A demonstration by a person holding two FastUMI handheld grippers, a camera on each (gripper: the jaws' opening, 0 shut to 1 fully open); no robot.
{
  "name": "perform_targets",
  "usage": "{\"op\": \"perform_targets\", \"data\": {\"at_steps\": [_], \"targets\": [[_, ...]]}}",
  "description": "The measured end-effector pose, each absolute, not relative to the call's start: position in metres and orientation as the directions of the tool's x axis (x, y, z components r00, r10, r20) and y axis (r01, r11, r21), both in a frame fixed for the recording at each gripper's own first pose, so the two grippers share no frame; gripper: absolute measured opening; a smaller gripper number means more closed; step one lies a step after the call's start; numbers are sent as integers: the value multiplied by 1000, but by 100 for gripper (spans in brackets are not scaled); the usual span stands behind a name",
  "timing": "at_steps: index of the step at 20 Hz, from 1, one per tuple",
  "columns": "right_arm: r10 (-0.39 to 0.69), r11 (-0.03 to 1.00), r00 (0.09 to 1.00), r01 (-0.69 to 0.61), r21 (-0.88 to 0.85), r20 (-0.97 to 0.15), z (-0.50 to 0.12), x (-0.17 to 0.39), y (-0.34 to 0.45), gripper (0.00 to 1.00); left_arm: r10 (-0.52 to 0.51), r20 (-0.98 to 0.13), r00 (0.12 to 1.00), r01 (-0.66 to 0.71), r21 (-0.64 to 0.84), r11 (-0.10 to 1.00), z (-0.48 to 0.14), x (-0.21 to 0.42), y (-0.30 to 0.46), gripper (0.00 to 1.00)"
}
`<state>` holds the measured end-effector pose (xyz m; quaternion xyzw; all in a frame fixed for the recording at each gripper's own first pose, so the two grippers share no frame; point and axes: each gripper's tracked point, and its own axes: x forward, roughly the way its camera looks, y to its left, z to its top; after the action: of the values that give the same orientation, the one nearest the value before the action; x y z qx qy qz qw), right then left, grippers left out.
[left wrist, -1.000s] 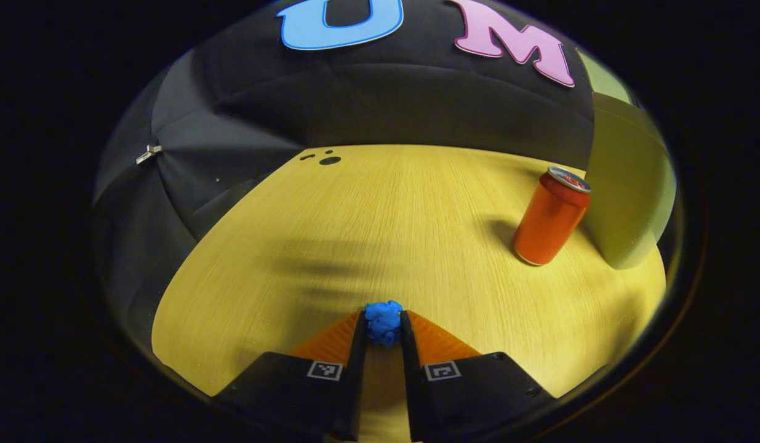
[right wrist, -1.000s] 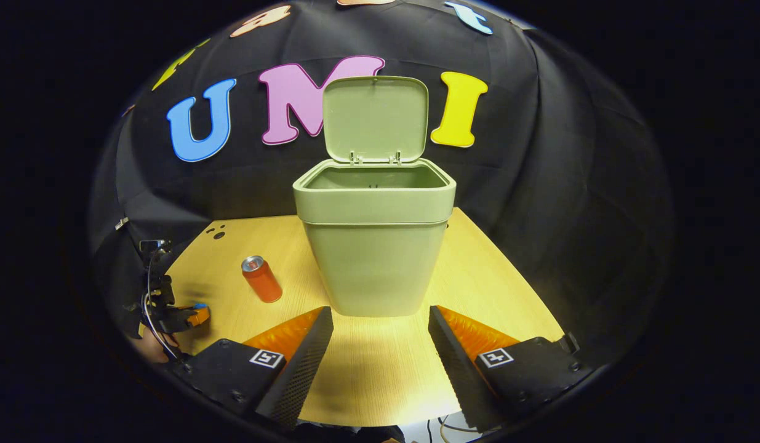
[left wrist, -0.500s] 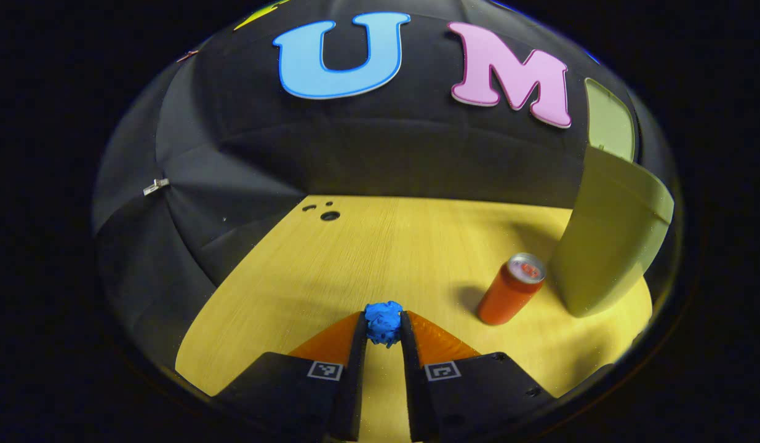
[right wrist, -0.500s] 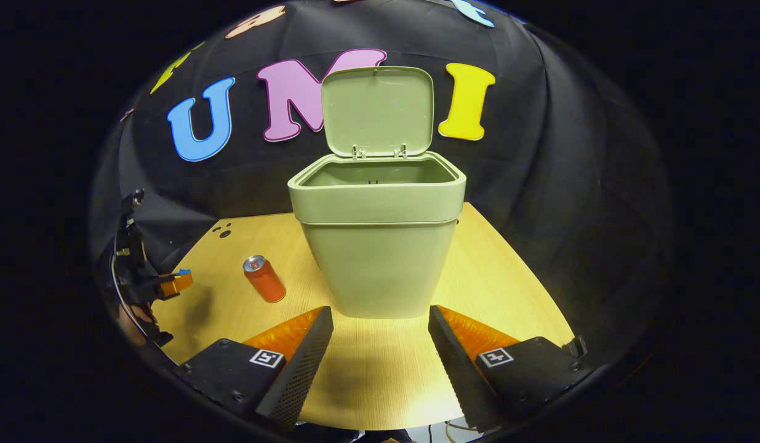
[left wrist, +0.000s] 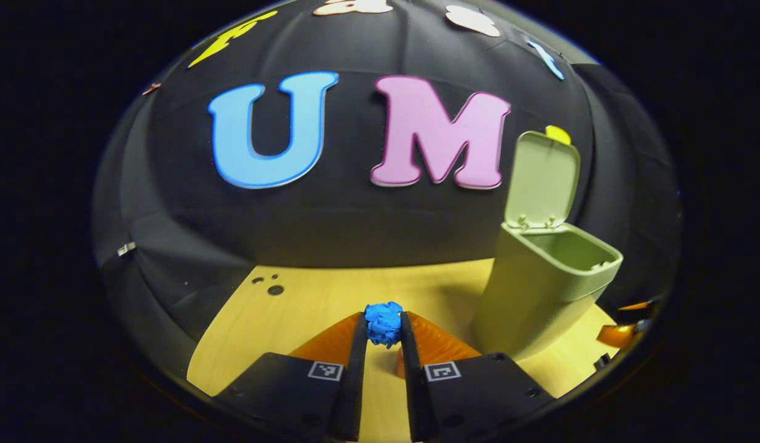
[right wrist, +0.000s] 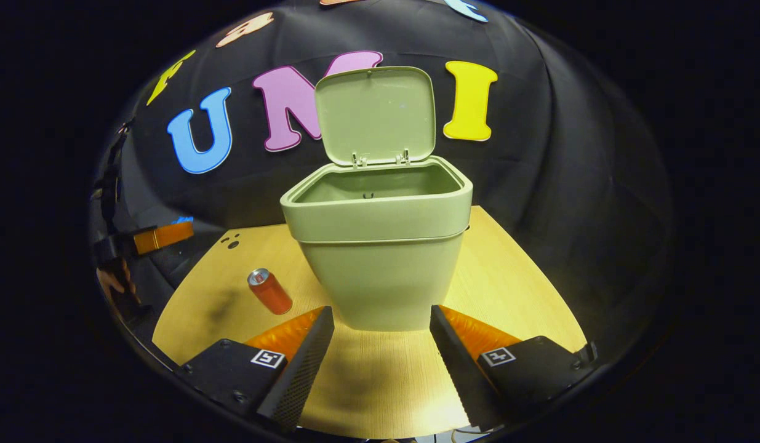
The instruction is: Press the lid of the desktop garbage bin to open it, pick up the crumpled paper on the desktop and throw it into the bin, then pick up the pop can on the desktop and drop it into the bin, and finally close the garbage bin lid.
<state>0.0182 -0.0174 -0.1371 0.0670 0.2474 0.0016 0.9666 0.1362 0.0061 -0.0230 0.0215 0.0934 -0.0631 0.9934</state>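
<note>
My left gripper [left wrist: 383, 325] is shut on a crumpled blue paper ball [left wrist: 383, 321], held high above the wooden table [left wrist: 306, 307]. The green bin [left wrist: 543, 289] stands to its right with its lid [left wrist: 543, 178] upright and open. In the right gripper view the bin [right wrist: 380, 246] sits straight ahead, lid [right wrist: 373, 114] up, its inside dark. My right gripper [right wrist: 381, 320] is open, fingers either side of the bin's base, low over the table. The orange pop can [right wrist: 270, 291] stands left of the bin. The left gripper [right wrist: 164, 235] shows far left, raised, with a bit of blue at its tip.
Small dark holes [left wrist: 270, 286] mark the table's far left corner. The black cloth wall runs close behind the bin. A hand [right wrist: 112, 283] shows at the left edge of the right gripper view.
The left gripper has risen with the paper ball and turned toward the bin, whose open top now shows. The right gripper crept slightly closer to the bin.
</note>
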Motion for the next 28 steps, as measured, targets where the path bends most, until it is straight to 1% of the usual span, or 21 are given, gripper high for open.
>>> {"op": "perform_targets", "data": {"at_steps": [1, 2, 4, 5, 6, 12, 19, 24, 26, 27, 28], "targets": [[33, 990, 879, 36, 137, -475, -137, 19, -20, 99, -155, -176, 972, 163, 33, 986, -13, 138, -10, 34], [30, 989, 879, 43, 142, -476, -138, 19, -24, 99, -186, -165, 969, 195, 41, 980, -4, 139, -26, 29], [18, 988, 876, 57, 141, -483, -141, 17, -31, 98, -246, -147, 958, 257, 59, 965, 10, 143, -57, 29], [18, 988, 876, 58, 143, -482, -141, 17, -33, 99, -277, -137, 951, 288, 65, 955, 16, 145, -73, 38], [18, 988, 878, 58, 144, -479, -140, 16, -35, 99, -306, -129, 943, 317, 71, 946, 20, 145, -88, 34], [25, 989, 884, 47, 141, -466, -140, 9, -47, 99, -448, -118, 886, 458, 71, 886, 31, 150, -171, 34], [36, 991, 881, 30, 132, -471, -144, -3, -60, 99, -529, -150, 835, 544, 83, 835, 23, 152, -226, 34], [35, 990, 876, 36, 137, -480, -148, -7, -69, 99, -536, -174, 826, 552, 58, 832, 13, 157, -238, 37], [38, 990, 875, 34, 139, -482, -148, -9, -71, 99, -529, -188, 828, 548, 69, 834, 9, 159, -238, 41], [41, 990, 875, 31, 140, -482, -149, -9, -71, 99, -520, -191, 833, 541, 75, 838, 8, 160, -237, 46], [43, 990, 875, 28, 140, -482, -148, -10, -70, 99, -509, -186, 840, 529, 77, 845, 9, 162, -235, 47]]}}
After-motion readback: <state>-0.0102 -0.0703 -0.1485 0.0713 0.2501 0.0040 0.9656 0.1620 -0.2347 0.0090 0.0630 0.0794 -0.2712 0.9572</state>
